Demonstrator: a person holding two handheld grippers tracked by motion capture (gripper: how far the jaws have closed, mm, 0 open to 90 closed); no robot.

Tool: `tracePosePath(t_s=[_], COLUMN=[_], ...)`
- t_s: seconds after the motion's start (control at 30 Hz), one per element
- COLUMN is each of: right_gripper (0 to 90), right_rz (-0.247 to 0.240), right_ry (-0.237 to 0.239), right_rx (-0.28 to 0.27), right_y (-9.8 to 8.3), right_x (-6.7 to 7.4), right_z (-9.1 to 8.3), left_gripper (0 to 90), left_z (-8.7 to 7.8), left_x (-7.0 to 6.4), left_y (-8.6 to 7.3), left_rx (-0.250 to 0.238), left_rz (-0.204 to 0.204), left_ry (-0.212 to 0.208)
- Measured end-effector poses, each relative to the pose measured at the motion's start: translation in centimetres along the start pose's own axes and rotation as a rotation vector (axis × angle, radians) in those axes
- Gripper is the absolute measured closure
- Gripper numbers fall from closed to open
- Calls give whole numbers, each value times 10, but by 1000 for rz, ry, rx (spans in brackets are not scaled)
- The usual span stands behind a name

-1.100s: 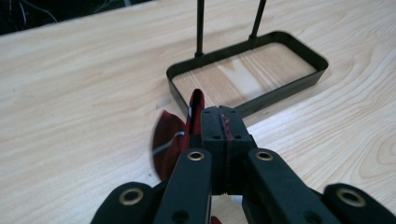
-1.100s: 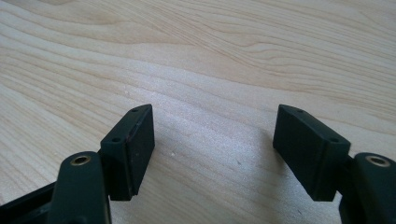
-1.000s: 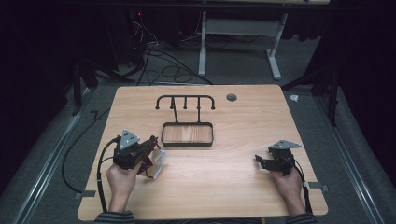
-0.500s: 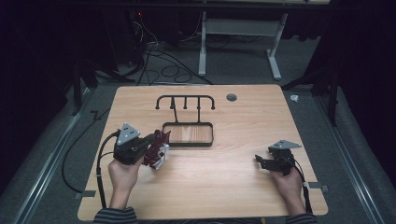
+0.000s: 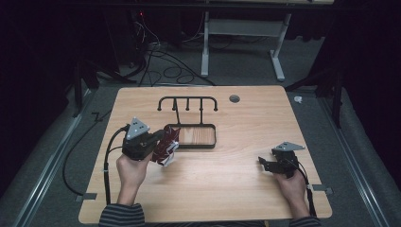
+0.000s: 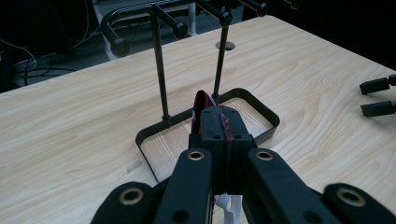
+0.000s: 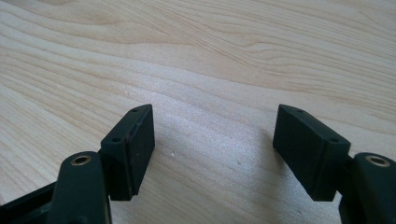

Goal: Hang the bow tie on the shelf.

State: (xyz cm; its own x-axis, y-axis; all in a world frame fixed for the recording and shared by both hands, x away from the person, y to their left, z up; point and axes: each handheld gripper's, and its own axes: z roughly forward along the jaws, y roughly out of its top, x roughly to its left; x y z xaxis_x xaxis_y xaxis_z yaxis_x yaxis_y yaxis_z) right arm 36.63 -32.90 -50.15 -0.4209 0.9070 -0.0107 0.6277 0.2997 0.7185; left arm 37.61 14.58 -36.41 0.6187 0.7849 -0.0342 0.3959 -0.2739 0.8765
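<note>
Dark floor with loose cables and a white desk frame lies behind a pale wooden tabletop [image 5: 236, 189]; toward its far middle stands a black rack [image 5: 188, 101] with short pegs along a top bar, two thin posts dropping into a black-rimmed rectangular tray [image 5: 208, 144] with a wooden floor; a small round grommet [image 5: 234, 99] sits in the tabletop to the right of the rack. The left gripper [image 5: 158, 139] is held above the tabletop just beside the tray's left end, its jaws pressed together on a dark red patterned packet [image 5: 166, 146]; in the high view the packet hangs off the jaws, with a white part at its lower end; in the left gripper view a thin red edge of the packet [image 6: 201, 105] stands up between the closed pads, with the tray and posts right behind. The right gripper [image 5: 265, 163] rests low at the right side of the tabletop, well apart from the rack; in the right gripper view its jaws stand wide apart over bare wood, nothing between them.
</note>
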Motion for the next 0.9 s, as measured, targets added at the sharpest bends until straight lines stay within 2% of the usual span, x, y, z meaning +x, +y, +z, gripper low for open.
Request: tracePosePath(t_s=[0.37, 0.9], right_gripper=[305, 305], right_rz=[1, 1], right_ry=[0, 1], right_rx=[0, 0], right_y=[0, 0], right_x=[0, 0], right_z=[0, 0], left_gripper=[900, 900], left_z=[14, 38], left_x=[-1, -7], left_y=[15, 43], left_rx=[6, 23], left_rz=[-7, -5], left_ry=[-3, 21])
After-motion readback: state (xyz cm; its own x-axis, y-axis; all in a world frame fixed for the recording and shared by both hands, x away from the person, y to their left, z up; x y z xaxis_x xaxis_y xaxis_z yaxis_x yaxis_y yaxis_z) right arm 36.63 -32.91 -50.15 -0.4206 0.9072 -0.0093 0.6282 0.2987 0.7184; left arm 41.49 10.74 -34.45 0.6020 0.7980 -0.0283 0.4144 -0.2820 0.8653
